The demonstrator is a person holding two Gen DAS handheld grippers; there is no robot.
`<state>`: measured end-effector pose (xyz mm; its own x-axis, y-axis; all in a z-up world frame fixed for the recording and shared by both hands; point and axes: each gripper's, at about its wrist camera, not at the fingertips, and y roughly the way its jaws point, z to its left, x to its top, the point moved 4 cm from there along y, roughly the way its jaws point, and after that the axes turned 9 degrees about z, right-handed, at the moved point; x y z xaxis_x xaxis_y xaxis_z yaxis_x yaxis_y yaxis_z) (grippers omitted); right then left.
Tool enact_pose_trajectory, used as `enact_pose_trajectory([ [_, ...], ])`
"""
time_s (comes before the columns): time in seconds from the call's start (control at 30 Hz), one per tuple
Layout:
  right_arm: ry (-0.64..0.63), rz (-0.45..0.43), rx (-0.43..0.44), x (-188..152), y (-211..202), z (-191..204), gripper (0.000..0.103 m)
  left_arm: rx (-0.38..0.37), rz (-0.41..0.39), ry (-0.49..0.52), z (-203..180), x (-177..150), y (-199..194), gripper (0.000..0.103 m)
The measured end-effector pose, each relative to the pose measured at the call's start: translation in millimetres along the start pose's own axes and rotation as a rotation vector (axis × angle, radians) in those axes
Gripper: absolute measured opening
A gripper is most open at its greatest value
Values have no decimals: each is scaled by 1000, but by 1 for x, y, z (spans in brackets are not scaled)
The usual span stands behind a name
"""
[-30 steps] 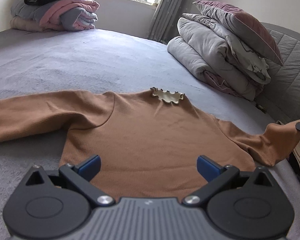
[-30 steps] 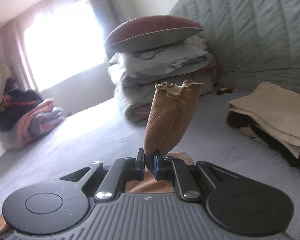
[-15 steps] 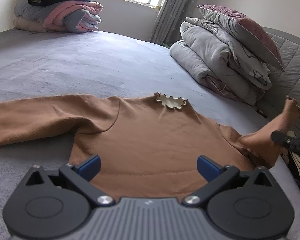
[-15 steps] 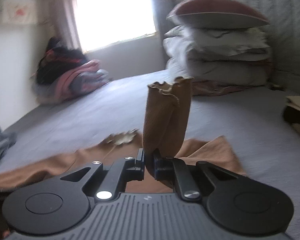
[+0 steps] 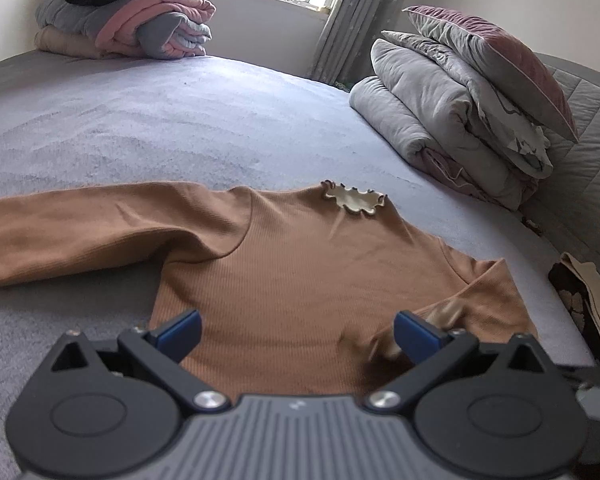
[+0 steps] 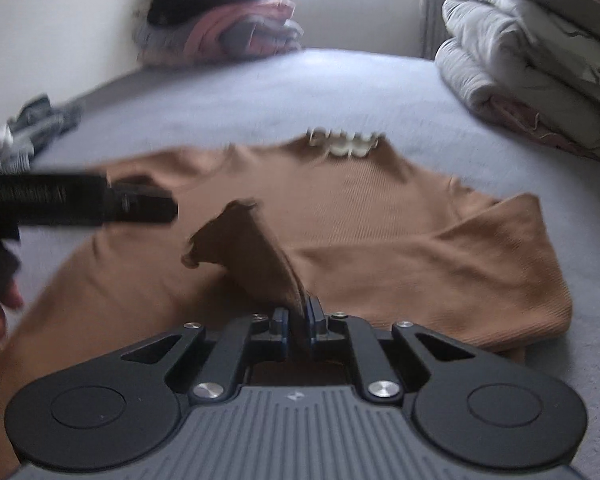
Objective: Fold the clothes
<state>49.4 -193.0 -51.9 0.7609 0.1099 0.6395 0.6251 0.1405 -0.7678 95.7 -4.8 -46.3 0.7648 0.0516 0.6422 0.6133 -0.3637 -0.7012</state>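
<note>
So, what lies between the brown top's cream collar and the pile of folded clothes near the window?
Only bare grey bedcover lies between the cream collar and the folded clothes pile; the left wrist view shows this clearly.

Black left gripper (image 5: 296,334), ribbed grey body, silver screws (blue pads (image 5: 180,330) on its jaws).

One sweater (image 5: 300,280) – two grippers – one pillow (image 5: 496,64)

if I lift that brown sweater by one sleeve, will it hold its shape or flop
Likely flop: the sleeve cuff pinched in the right gripper already droops and curls over. The brown sweater looks thin and ribbed, so probably light, and it should drag and wrinkle rather than slide neatly.
</note>
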Motion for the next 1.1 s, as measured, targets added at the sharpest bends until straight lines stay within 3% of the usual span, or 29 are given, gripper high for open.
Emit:
enact_pose_trajectory([
  [0.2,-51,4,-28,-6,3,8,12,-7,16,-13,2,-1,3,103],
  [0.33,-96,-6,-58,-7,4,13,12,-59,42,-80,10,-1,3,103],
  [0.53,-195,-30,-107,-10,5,21,13,-253,109,-279,29,-1,7,101],
  [0.77,-325,-56,-163,-16,2,32,14,-503,245,-489,28,-18,27,99],
  [1.0,-471,-99,-264,-26,2,48,16,-509,255,-483,15,-23,29,99],
  [1.1,-453,-145,-254,-22,-6,49,11,-511,252,-483,14,-23,28,98],
])
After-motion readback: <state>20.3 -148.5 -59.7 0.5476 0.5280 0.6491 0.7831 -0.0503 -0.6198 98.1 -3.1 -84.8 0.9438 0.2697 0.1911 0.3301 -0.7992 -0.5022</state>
